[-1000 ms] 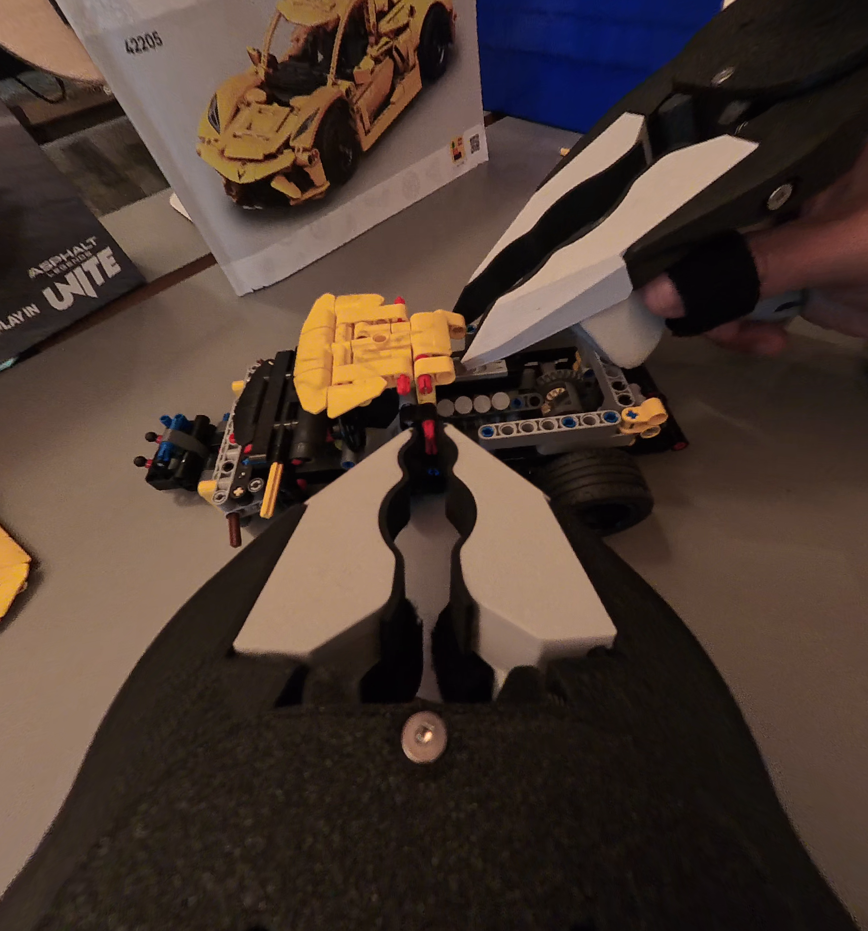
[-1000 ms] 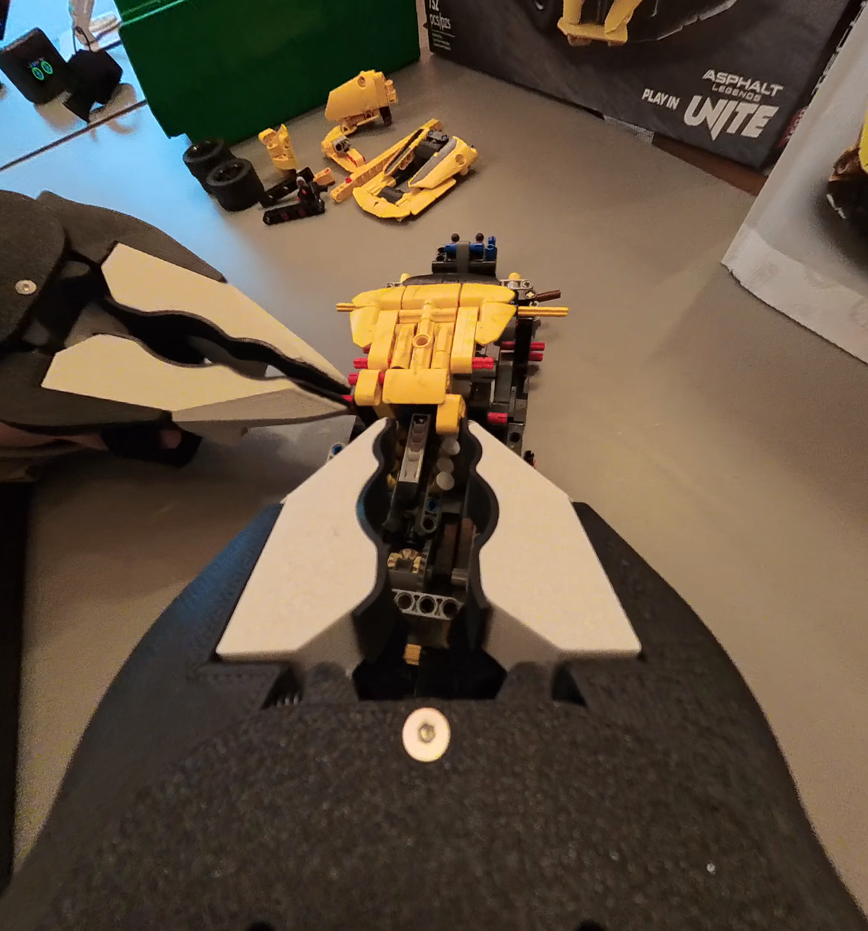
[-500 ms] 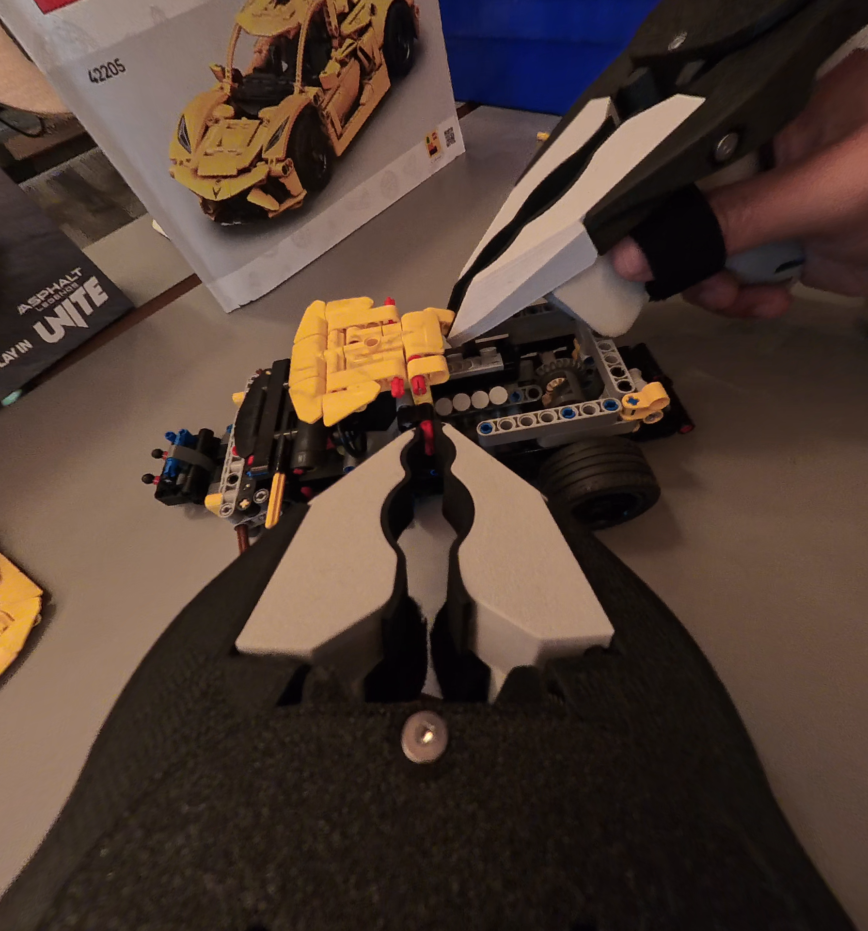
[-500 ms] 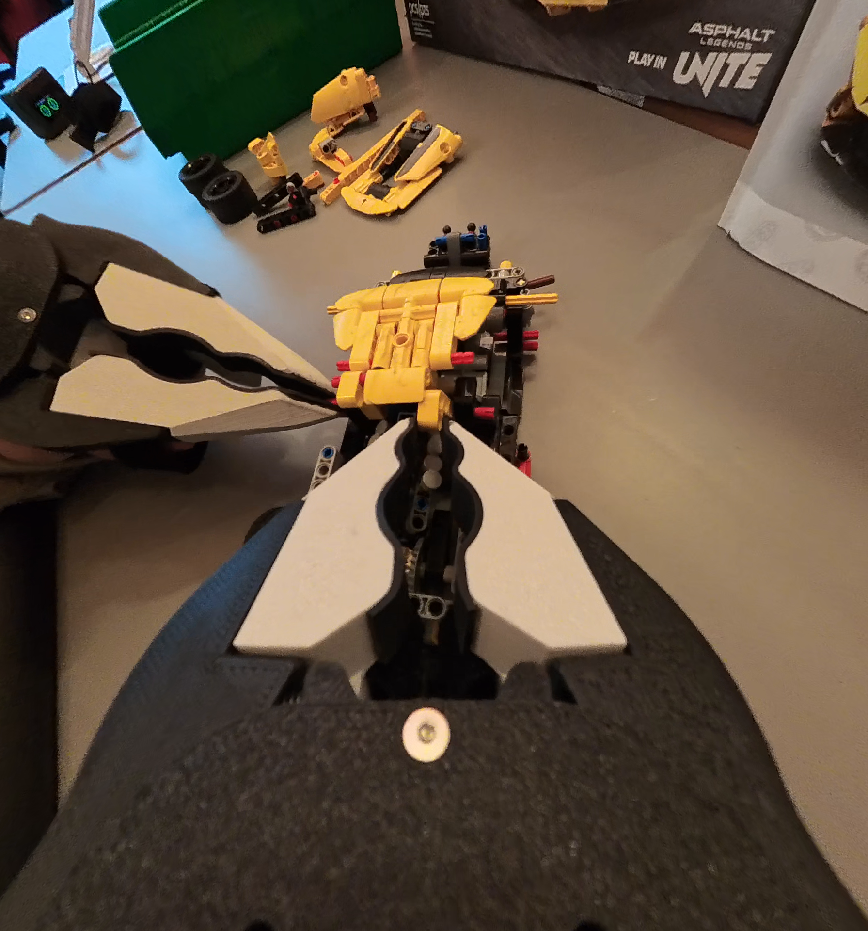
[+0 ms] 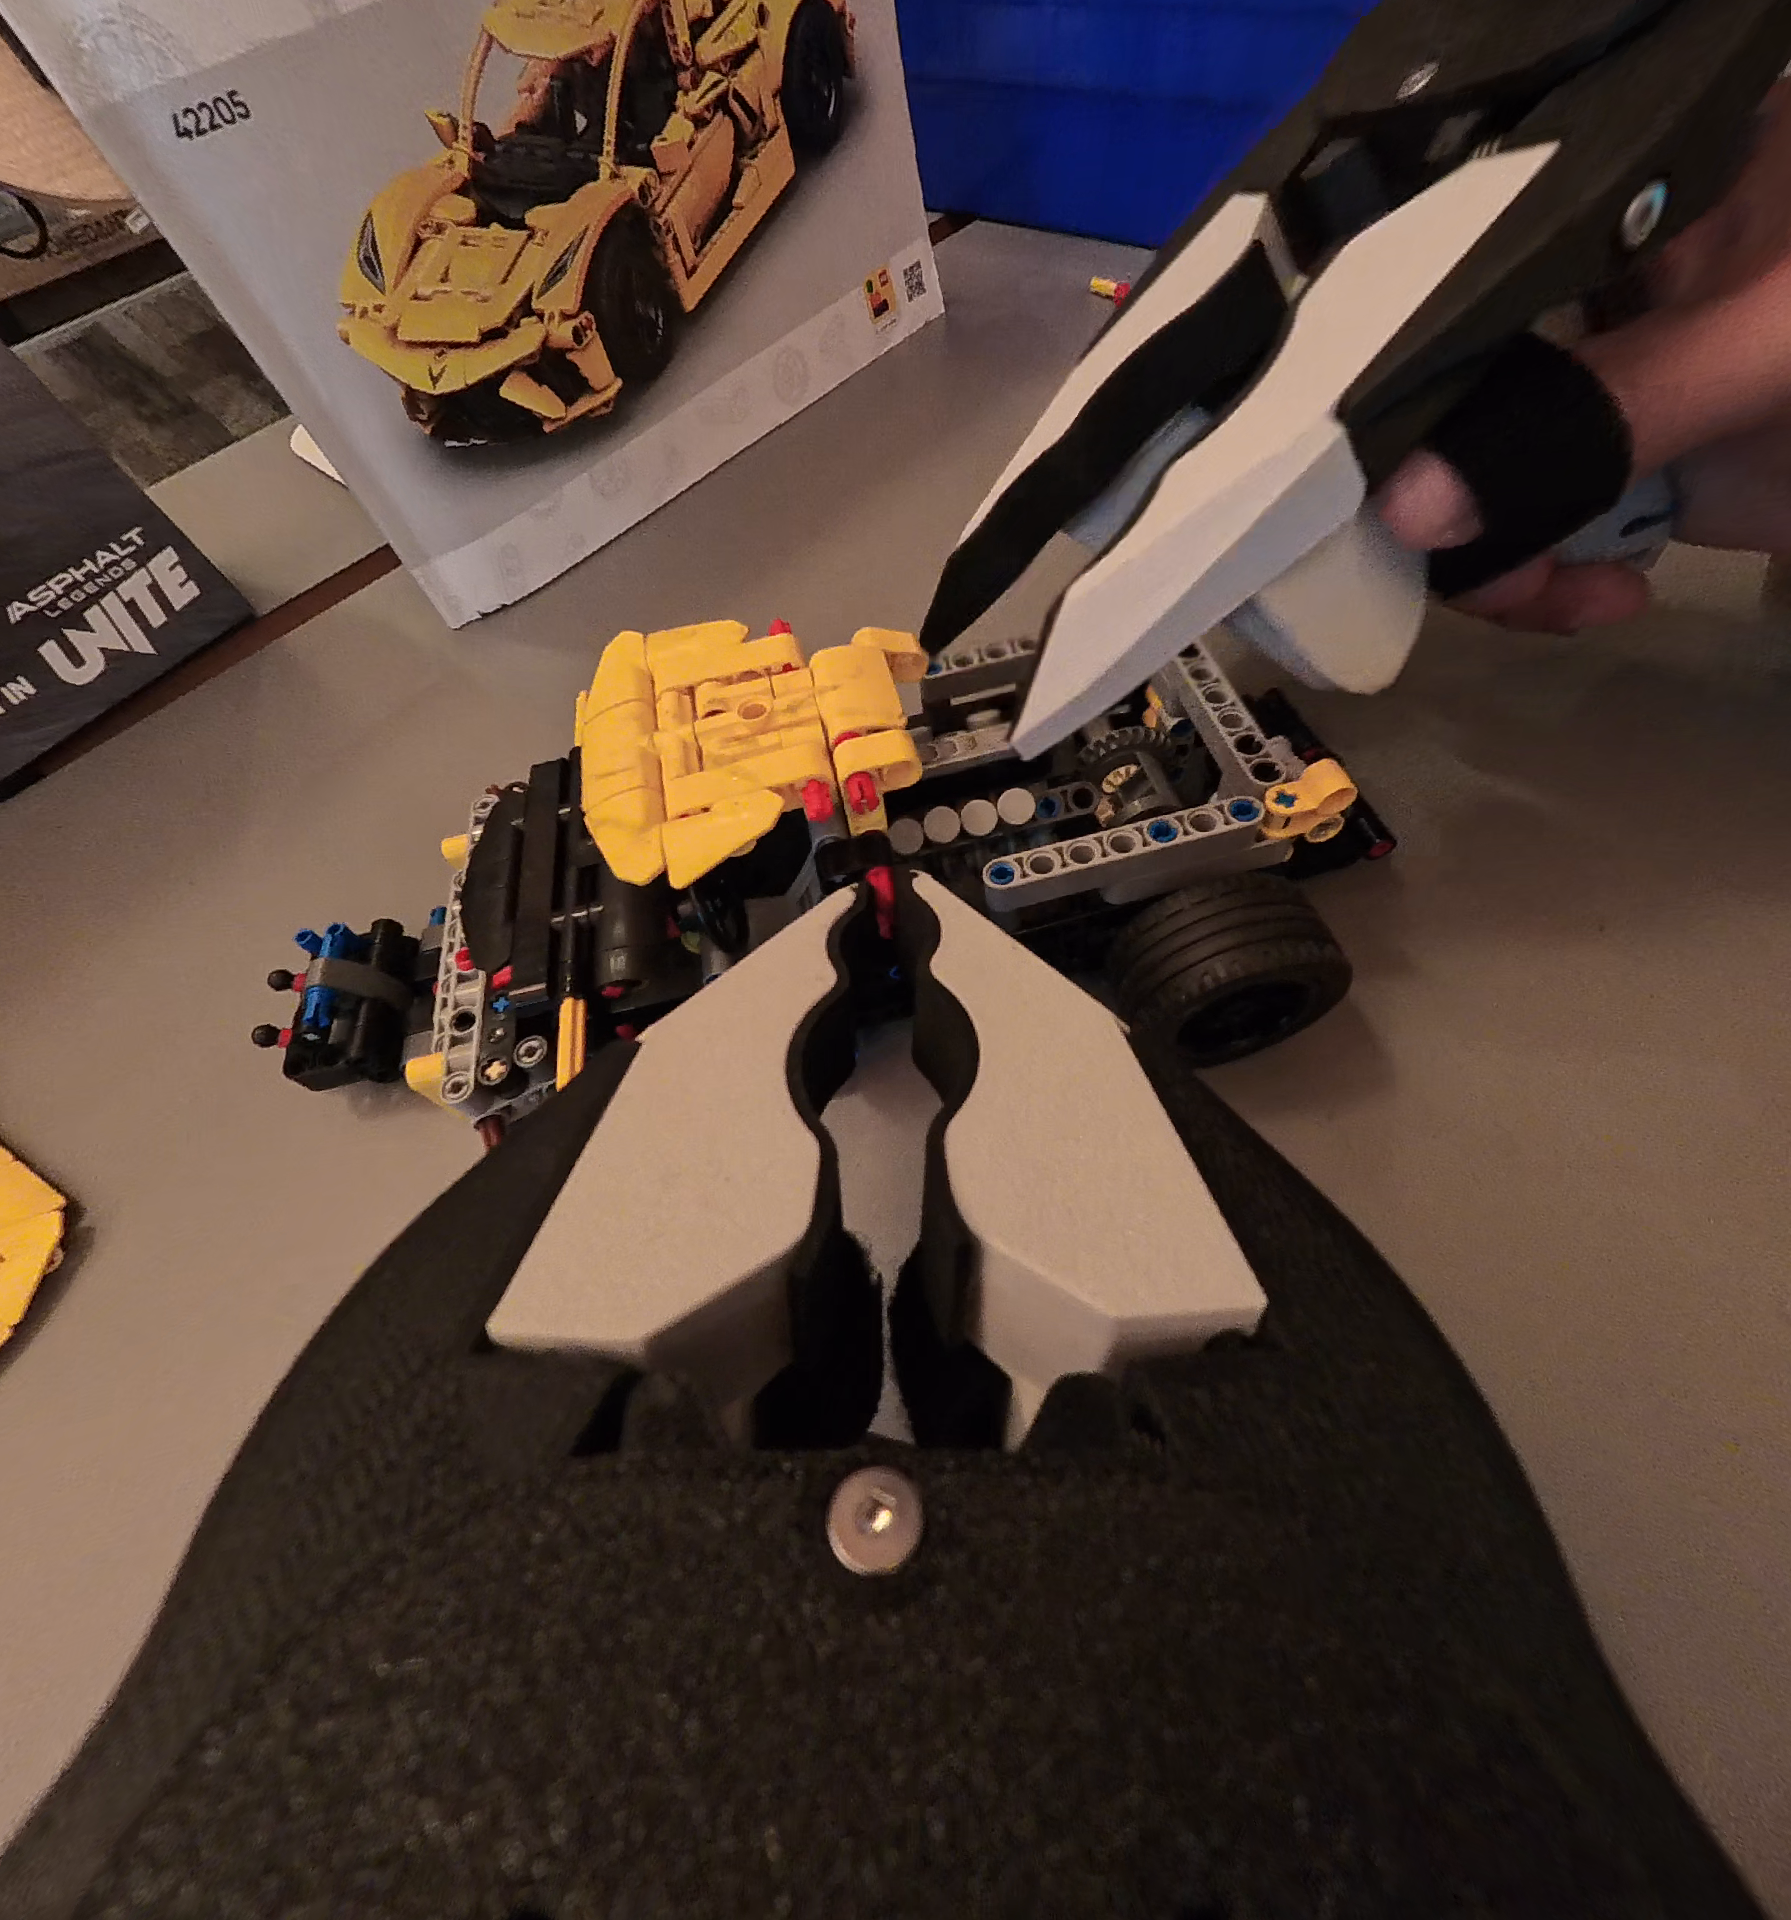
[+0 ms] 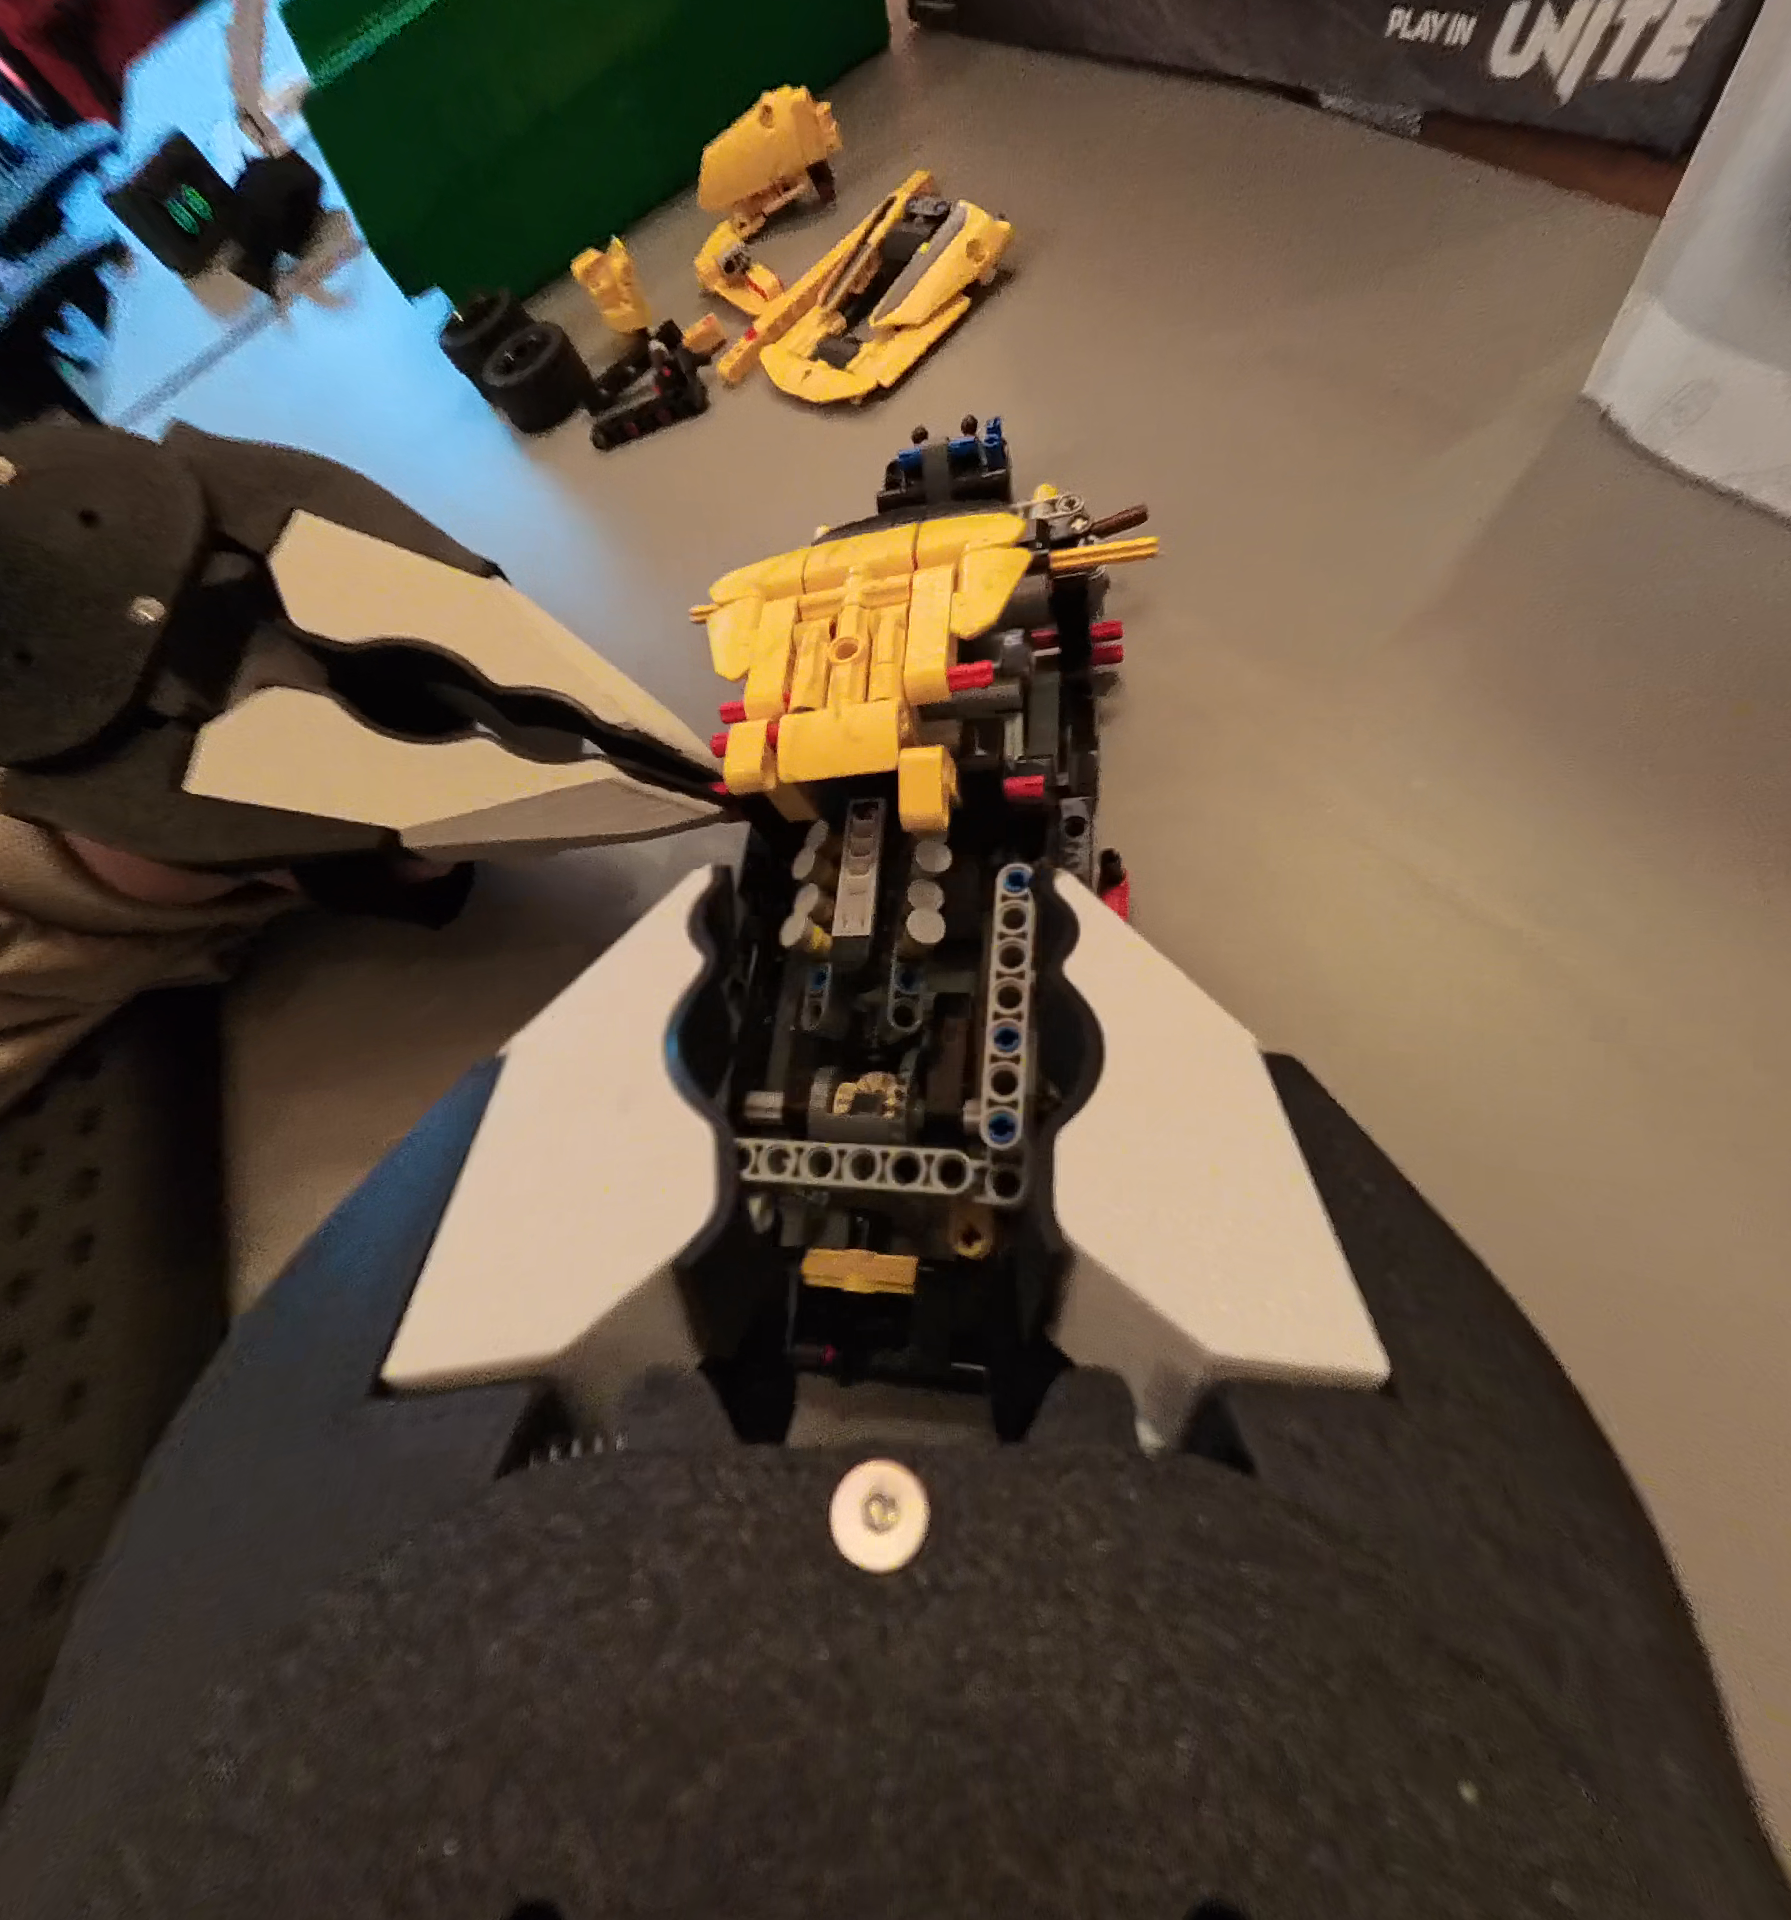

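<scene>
A plain grey bench (image 5: 1493, 1039) lay under warm, dim light. A green bin (image 6: 579, 125) and a blue bin (image 5: 1057, 104) stood at its far edges.

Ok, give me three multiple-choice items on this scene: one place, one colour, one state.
1. The loose tyres lie:
A. on the booklet
B. by the green bin
C. under the car

2. The panel on top of the car is:
A. yellow
B. blue
C. white

3. The right gripper is:
A. shut on a tyre
B. shut, empty
C. open

Answers:
1. B, as both tyres sit on the table just in front of the bin.
2. A, as its bricks are yellow over the black and grey frame.
3. C, as its fingers stand wide apart on either side of the car's frame.
</scene>
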`<state>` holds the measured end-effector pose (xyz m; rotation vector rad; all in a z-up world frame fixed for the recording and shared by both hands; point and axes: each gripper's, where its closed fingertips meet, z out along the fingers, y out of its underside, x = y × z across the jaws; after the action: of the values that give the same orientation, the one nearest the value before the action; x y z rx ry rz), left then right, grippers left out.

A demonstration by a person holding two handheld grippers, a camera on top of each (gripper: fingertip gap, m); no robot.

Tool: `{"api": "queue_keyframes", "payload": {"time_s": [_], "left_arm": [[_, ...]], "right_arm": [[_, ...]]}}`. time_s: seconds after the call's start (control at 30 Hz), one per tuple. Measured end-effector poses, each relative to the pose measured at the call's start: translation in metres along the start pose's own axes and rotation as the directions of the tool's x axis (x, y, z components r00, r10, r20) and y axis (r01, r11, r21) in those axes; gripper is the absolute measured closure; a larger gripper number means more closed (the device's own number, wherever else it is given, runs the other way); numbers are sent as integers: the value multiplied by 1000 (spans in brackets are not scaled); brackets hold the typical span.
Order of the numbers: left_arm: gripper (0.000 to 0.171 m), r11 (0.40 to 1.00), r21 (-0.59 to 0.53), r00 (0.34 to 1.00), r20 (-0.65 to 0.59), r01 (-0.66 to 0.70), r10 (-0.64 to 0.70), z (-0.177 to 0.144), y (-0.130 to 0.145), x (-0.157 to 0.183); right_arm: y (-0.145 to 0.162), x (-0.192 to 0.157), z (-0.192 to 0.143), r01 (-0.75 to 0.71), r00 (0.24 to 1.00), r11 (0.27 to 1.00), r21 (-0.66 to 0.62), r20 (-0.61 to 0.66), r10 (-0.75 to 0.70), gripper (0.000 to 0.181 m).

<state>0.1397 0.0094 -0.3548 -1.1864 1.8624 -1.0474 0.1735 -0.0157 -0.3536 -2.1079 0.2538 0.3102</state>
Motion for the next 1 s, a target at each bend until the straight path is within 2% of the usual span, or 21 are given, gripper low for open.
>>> {"api": "queue_keyframes", "payload": {"time_s": [0.07,0.13,0.2,0.27,0.47,0.57,0.73,1.0], "left_arm": [[169,1000,1,1000,0,1,-1,0,0,0],[170,1000,1,1000,2,0,0,0,0,0],[169,1000,1,1000,5,0,0,0,0,0],[169,1000,0,1000,9,-2,2,1,0,-1],[169,1000,-7,1000,15,-1,1,1,0,-2],[169,999,-1,999,-3,35,-35,-3,2,1],[170,1000,-15,999,45,-5,5,-9,6,1],[170,1000,-8,999,43,9,-9,-16,9,4]], "right_arm": [[-2,1,1,-18,1000,1000,10,3,18,127],[-1,4,5,51,998,999,-13,-45,-51,131],[8,10,9,129,983,986,-109,-115,-141,127],[8,11,8,162,968,976,-149,-166,-186,124],[12,9,13,68,988,980,-187,-121,-92,133],[11,11,11,5,995,985,-171,-102,-23,143],[11,7,15,22,992,983,-180,-120,-44,143],[10,5,18,34,992,982,-184,-113,-56,144]]}}
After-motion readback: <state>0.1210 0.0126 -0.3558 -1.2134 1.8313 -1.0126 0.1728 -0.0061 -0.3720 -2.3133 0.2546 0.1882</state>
